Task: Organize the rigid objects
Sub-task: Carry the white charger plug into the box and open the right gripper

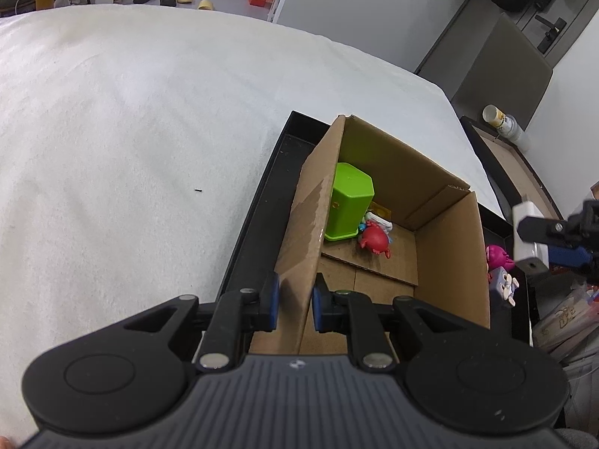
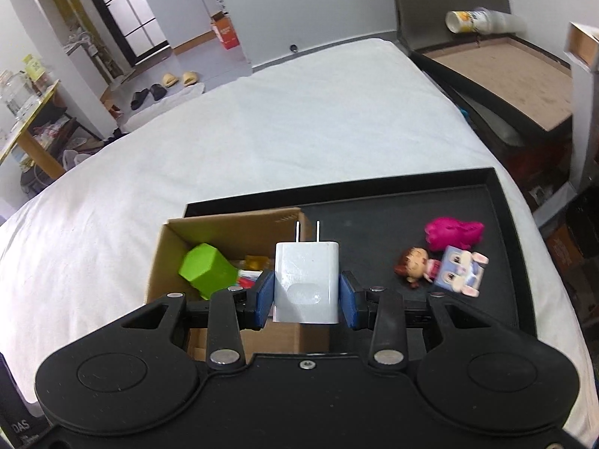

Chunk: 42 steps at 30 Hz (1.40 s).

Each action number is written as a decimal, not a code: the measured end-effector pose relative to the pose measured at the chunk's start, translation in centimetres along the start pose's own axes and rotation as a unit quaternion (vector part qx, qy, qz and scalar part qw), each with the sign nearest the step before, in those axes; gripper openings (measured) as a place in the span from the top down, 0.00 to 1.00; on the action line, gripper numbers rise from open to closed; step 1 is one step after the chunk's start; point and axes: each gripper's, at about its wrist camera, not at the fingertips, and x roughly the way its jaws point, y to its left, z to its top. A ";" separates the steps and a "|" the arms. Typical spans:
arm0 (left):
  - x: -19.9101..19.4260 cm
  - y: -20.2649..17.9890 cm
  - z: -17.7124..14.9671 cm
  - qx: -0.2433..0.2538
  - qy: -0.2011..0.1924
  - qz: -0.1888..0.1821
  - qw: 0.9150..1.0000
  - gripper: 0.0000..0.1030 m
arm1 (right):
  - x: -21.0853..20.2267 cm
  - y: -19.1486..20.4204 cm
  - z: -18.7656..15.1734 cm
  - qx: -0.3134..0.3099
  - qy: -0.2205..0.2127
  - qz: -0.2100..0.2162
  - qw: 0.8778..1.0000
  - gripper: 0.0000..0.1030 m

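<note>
Sorting is partly done, as I judge it: the cardboard box (image 1: 378,224) on the black tray (image 2: 393,217) already holds a green hexagonal container (image 1: 346,202), a red crab toy (image 1: 374,241) beside it and a few small bits behind that I cannot make out. My left gripper (image 1: 295,305) is pinched on the near wall of the box, one blue pad outside and one inside, which should keep the box steady. My right gripper (image 2: 306,293) is clamped on a white charger plug (image 2: 307,280), pads pressing its two flat sides, and holds it in the air above the near right corner of the box (the left camera shows it off to the right of the box, clear of the tray). The plug is a smooth, rounded white block with two metal prongs pointing away from me, a faint oval mark on its face; hard and slippery-looking, so a firm squeeze suits it. Left on the tray, to the right of the box, are a pink toy (image 2: 455,232), a small doll (image 2: 415,263) and a blue block with a cartoon rabbit (image 2: 462,271), lying close together. By my reckoning those three and the plug have yet to go in.
</note>
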 end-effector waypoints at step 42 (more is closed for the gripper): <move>0.4 0.6 0.2 -0.016 0.007 -0.015 1.000 0.83 | 5.4 5.0 0.3 -0.058 0.027 -0.039 0.997 0.59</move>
